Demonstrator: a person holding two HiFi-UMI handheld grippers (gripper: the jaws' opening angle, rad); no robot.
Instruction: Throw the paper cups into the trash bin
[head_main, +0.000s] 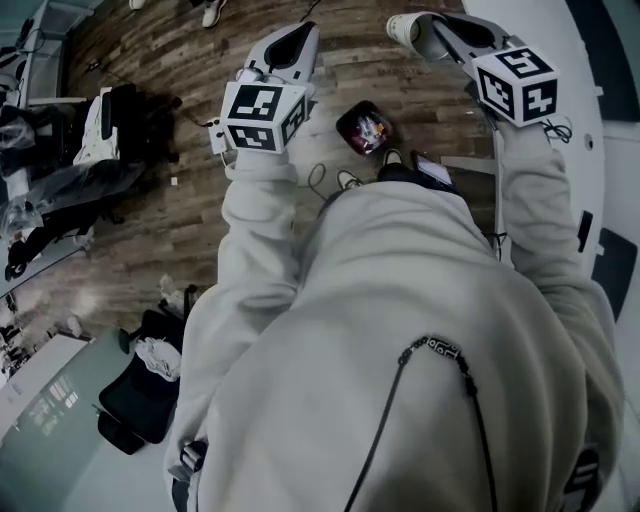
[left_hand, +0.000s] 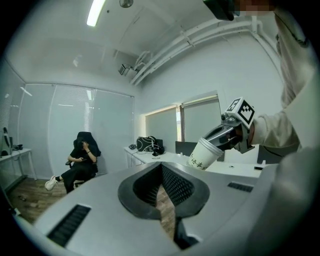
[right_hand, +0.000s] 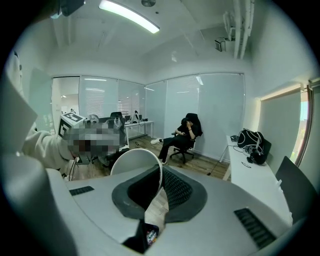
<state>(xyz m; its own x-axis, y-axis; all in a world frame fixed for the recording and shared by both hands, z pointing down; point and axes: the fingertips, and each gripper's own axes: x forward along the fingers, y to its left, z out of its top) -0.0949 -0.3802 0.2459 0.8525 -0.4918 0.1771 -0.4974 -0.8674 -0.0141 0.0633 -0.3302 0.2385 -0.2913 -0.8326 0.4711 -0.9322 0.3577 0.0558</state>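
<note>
- The right gripper (head_main: 428, 30) pinches the paper cup (head_main: 403, 27) by its rim, so a simple release should drop it; the bin (head_main: 343, 125) stands on the floor nearby.
- The left gripper (head_main: 295, 40) is closed on nothing.

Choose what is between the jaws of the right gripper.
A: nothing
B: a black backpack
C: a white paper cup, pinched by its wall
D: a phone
C: in the right gripper view the right gripper has its jaws closed on the thin wall of the white paper cup.
</note>
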